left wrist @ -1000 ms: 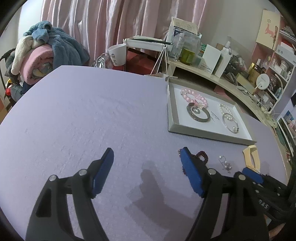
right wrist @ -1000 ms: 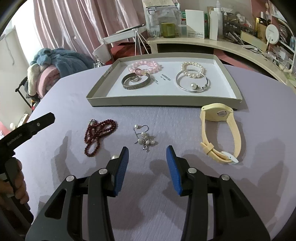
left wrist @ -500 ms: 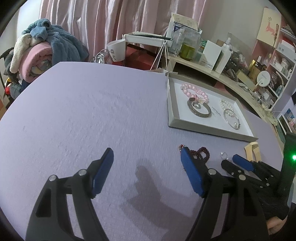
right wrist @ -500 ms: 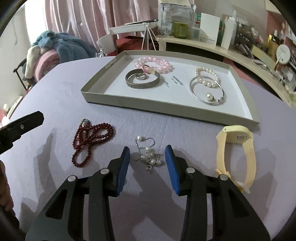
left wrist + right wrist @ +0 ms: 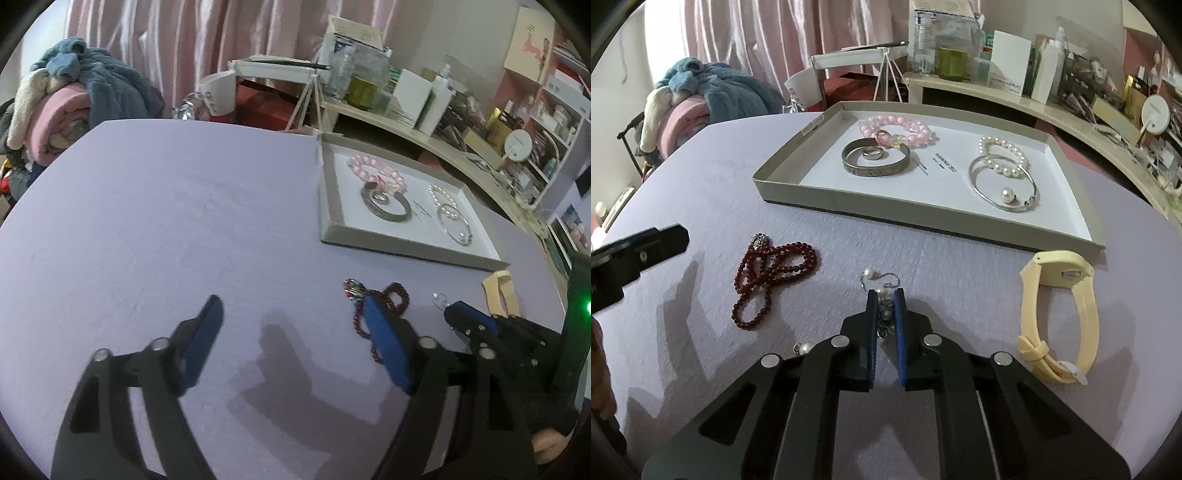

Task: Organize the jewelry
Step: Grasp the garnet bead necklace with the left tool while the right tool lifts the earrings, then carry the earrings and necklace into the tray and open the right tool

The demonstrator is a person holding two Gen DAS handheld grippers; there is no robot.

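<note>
My right gripper (image 5: pixel 884 301) is shut on a small silver chain piece with pearls (image 5: pixel 882 284) that lies on the lilac tabletop; its hook and one pearl stick out beyond the fingertips. A dark red bead bracelet (image 5: pixel 772 273) lies to its left and a pale yellow watch (image 5: pixel 1060 314) to its right. My left gripper (image 5: pixel 291 301) hovers over bare tabletop, its jaws opening with nothing between them; the red bead bracelet (image 5: pixel 397 293) shows just behind its right finger. The grey tray (image 5: pixel 783 177) holds a pink bead bracelet (image 5: pixel 901 129), a silver bangle (image 5: pixel 875 160) and a pearl bracelet (image 5: pixel 1003 155).
A loose pearl stud (image 5: pixel 803 347) lies beside my right gripper's left finger. Behind the table are a pile of folded blankets (image 5: pixel 74 92), a pink curtain, and a curved shelf (image 5: pixel 1071 110) crowded with bottles and boxes. The tabletop's left half (image 5: pixel 147 203) is bare.
My right gripper moved forward over the pearl chain piece and closed on it. The left gripper's jaws spread a little wider; that hand stayed about where it was.
</note>
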